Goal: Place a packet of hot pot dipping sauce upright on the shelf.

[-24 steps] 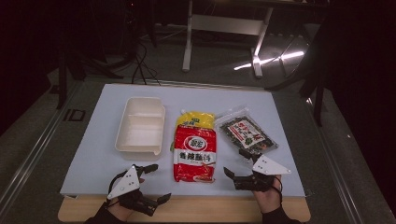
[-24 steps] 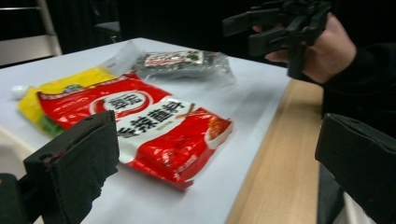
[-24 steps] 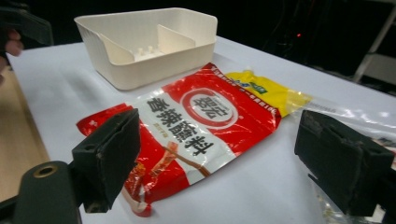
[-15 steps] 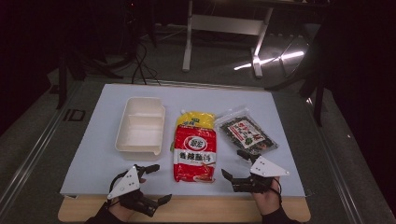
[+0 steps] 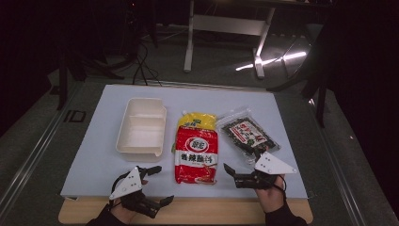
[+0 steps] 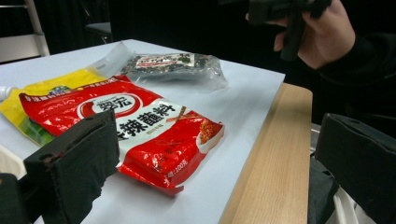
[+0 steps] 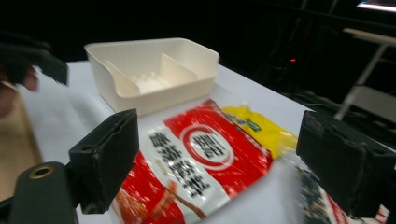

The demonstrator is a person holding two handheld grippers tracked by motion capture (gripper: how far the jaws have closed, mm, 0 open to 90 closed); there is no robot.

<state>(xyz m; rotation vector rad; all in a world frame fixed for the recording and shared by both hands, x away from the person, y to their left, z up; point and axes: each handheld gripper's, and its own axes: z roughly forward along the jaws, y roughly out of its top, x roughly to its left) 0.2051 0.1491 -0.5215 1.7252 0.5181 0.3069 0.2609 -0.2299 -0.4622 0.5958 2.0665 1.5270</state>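
The red sauce packet lies flat mid-desk between both grippers, whose jaws stand open and empty. It looks soft, floppy and slick; a pinch at its near edge seems safest.

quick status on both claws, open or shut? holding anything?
Left claw: open, holding nothing, at the table's near edge beside the red packet.
Right claw: open, holding nothing, between the red packet and the dark packet.
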